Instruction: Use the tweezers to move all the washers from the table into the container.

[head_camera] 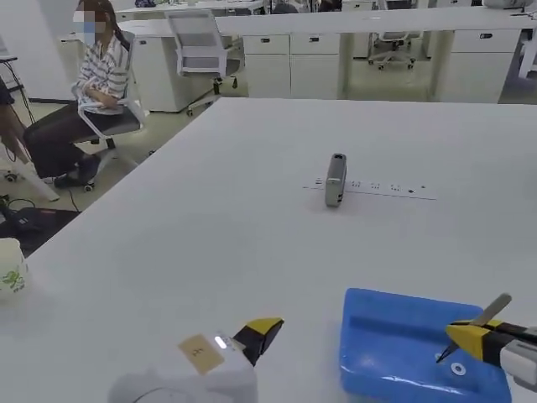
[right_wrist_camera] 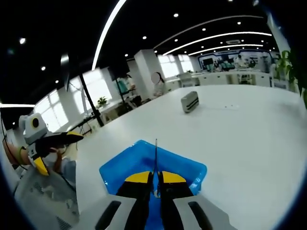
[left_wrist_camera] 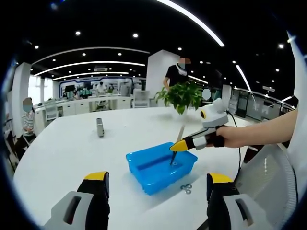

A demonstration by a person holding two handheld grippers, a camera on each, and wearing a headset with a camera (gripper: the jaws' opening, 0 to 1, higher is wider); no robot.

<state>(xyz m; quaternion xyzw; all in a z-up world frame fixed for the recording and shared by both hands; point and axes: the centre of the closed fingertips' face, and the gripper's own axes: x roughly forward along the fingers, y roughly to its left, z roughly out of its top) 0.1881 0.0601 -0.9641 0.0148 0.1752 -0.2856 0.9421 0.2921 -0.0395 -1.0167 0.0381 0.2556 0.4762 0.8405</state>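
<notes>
At lower right of the head view, a blue container (head_camera: 394, 336) sits on the white tabletop (head_camera: 210, 210). The right gripper (head_camera: 463, 334) enters from the right edge, pinching tweezers (head_camera: 495, 309) whose dark tips slant down into the container, near one washer (head_camera: 457, 368) on its floor. The left gripper (head_camera: 260, 334) lies low at bottom centre, apart from the container. Farther back stands a grey device (head_camera: 336, 179), with a row of dark specks beside it, too small to identify.

Left gripper view: the left gripper (left_wrist_camera: 157, 178) has its jaws spread wide, holding nothing; beyond them sits the container (left_wrist_camera: 144, 172). The right gripper (left_wrist_camera: 184, 143) comes in from the right, its tweezers (left_wrist_camera: 180, 134) pointing down into the container. Small washers (left_wrist_camera: 186, 188) lie on the tabletop just beside the container's near wall.

Right gripper view: the right gripper (right_wrist_camera: 155, 176) is pressed together on the tweezers (right_wrist_camera: 155, 151), above the container (right_wrist_camera: 120, 167); the left gripper (right_wrist_camera: 56, 149) appears at left.
</notes>
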